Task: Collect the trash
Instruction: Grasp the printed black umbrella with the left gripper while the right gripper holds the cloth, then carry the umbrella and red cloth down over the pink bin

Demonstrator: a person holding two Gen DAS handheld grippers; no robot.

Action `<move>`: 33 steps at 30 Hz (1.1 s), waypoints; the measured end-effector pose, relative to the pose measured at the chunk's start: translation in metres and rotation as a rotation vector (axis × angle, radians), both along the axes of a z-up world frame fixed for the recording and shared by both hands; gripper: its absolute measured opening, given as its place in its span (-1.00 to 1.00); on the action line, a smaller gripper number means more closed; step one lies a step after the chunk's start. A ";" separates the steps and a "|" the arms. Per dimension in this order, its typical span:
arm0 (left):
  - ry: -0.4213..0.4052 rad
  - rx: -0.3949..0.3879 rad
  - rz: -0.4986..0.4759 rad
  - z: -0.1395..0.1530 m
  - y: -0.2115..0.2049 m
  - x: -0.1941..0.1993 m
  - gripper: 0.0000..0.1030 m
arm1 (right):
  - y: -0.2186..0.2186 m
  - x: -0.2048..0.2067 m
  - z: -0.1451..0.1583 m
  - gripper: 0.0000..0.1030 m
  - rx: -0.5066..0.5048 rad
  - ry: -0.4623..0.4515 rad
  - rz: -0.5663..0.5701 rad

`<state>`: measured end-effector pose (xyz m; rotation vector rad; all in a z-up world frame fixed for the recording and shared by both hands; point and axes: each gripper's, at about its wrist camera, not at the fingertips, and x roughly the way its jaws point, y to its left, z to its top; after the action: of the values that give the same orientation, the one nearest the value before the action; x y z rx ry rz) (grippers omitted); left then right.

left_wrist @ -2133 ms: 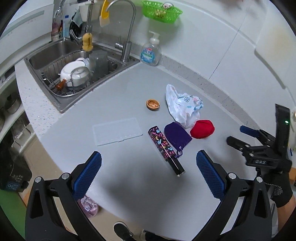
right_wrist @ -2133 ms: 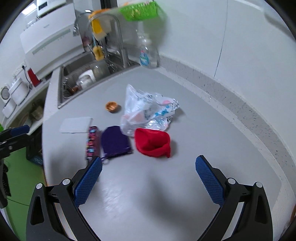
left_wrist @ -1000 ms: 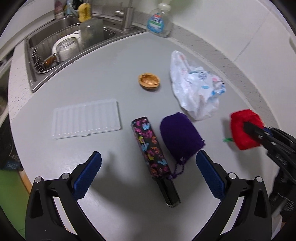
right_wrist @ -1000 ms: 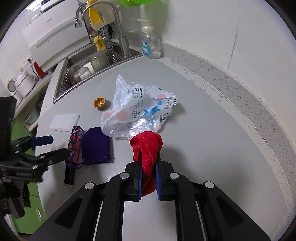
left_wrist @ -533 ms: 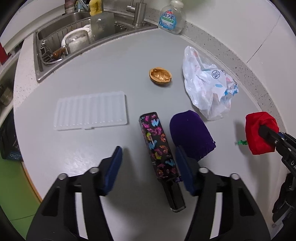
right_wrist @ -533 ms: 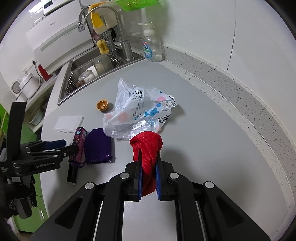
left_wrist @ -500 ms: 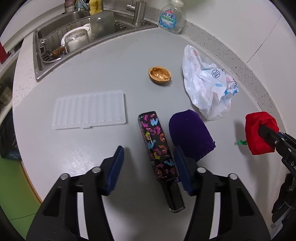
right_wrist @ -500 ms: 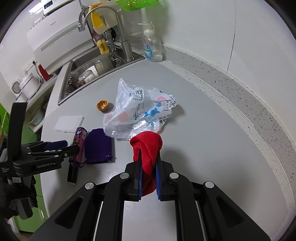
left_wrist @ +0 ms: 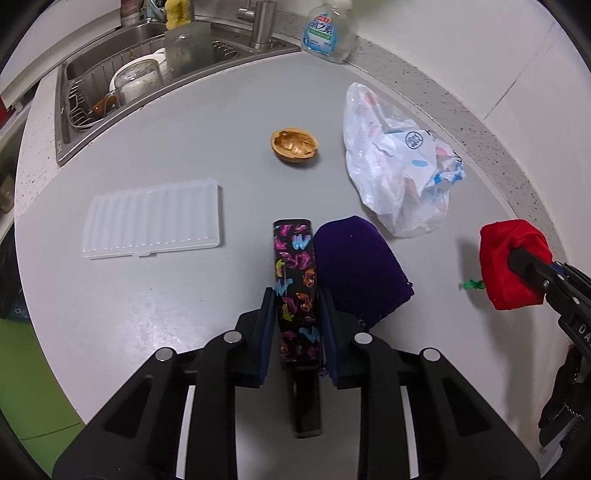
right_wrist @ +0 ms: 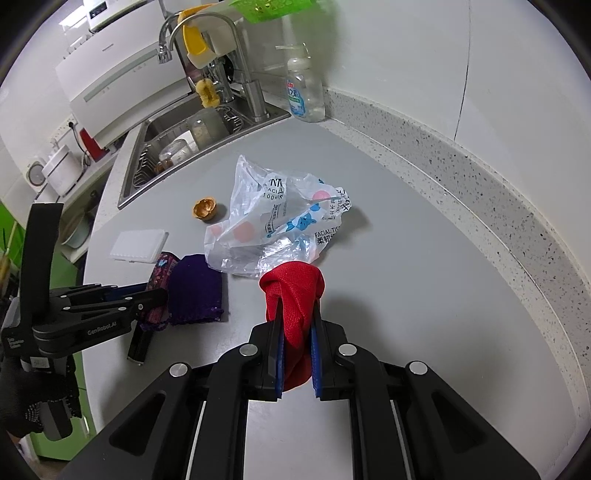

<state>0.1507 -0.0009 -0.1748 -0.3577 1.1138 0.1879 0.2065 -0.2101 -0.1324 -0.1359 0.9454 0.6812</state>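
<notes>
Red cloth (right_wrist: 293,295) clamped in right hand-held gripper (right_wrist: 295,354); left hand-held gripper (left_wrist: 297,328) pinches umbrella (left_wrist: 295,280).

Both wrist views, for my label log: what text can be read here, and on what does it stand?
"FACIAL TIS": plastic bag, right wrist view.
"100": same bag, above it.
"GenRobot.AI": body of the left tool.
Soap bottle: Chinese label, too blurred to read.
White appliance behind the sink: lettering too small.
</notes>
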 end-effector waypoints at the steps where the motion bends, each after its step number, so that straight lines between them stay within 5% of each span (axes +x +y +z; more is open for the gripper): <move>1: -0.002 -0.002 -0.002 0.001 0.000 0.000 -0.56 | 0.000 -0.001 0.001 -0.80 0.001 -0.001 0.000; 19: -0.115 -0.002 -0.056 0.055 0.012 -0.037 -0.57 | 0.021 -0.030 0.033 -0.80 0.033 -0.050 0.045; 33: -0.185 0.094 0.010 0.106 0.079 -0.138 -0.57 | 0.113 -0.099 0.073 -0.80 0.072 -0.089 0.207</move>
<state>0.0125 0.0782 -0.0691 -0.2906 0.9182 0.2106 0.1075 -0.0975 -0.0598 -0.2002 0.8273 0.8923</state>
